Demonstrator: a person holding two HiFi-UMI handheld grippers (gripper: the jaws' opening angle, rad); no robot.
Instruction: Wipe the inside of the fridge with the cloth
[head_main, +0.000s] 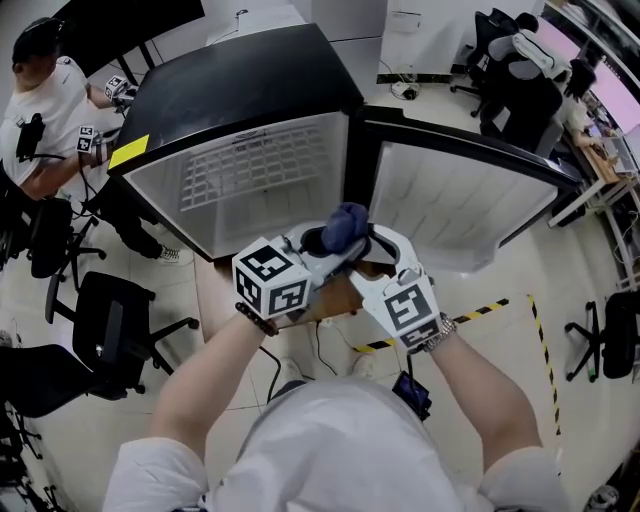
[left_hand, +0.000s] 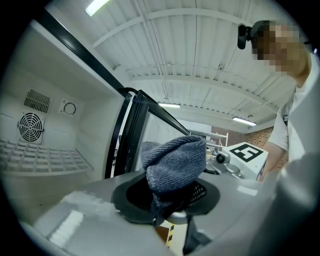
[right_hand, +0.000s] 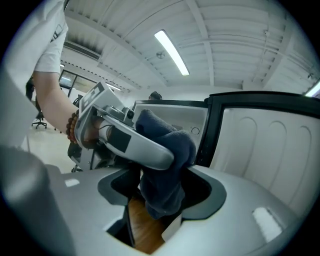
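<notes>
Nearest to us, our two hands hold the tongs tip to tip. Our left gripper (left_hand: 167, 199) is clamped on the blue-grey cloth (left_hand: 175, 160), which bunches up out of its jaws. Our right gripper (right_hand: 162, 200) has its jaws wide apart; the cloth's lower end hangs loose in that gap, with no pad pressing it. So the cloth is up in the air, just in front of the fridge's open mouth and not inside it. Beyond it we see the black-topped fridge (head_main: 240, 85), its white interior holding a wire shelf (head_main: 250, 165) and a fan grille (left_hand: 31, 127) on the back wall. Its door (head_main: 455, 200) stands open to the right. Farther off are a black office chair (head_main: 115, 330), yellow-black floor tape (head_main: 480, 312) and another person (head_main: 50, 110) at the left
</notes>
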